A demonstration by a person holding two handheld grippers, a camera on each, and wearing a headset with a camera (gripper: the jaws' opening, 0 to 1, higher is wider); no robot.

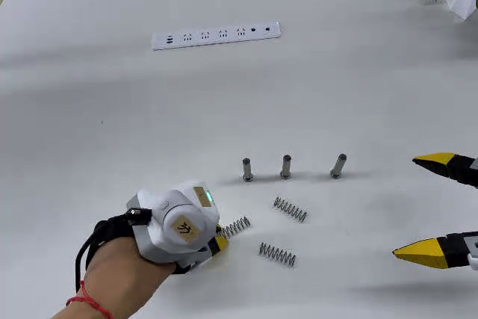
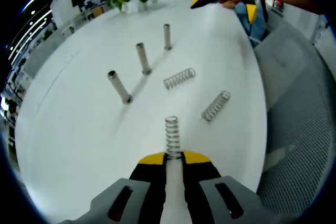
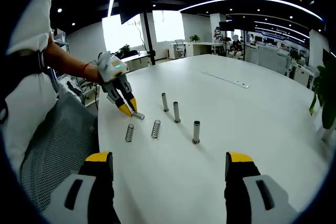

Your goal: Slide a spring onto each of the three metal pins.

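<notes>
At a white table (image 1: 89, 147), a person's hand (image 1: 119, 274) reaches in low from the near-left edge. The left gripper (image 1: 219, 242) is angled toward the three upright pins (image 1: 286, 166), its jaws pinched on the near end of a spring (image 1: 236, 226) that lies on the surface. The right gripper (image 1: 407, 207) hovers well to the right, jaws spread wide and empty. Two loose springs (image 1: 290, 209) lie just in front of the pins.

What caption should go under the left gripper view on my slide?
Left gripper pinches one spring by its end; two more springs and three upright metal pins wait on the white table.
</notes>
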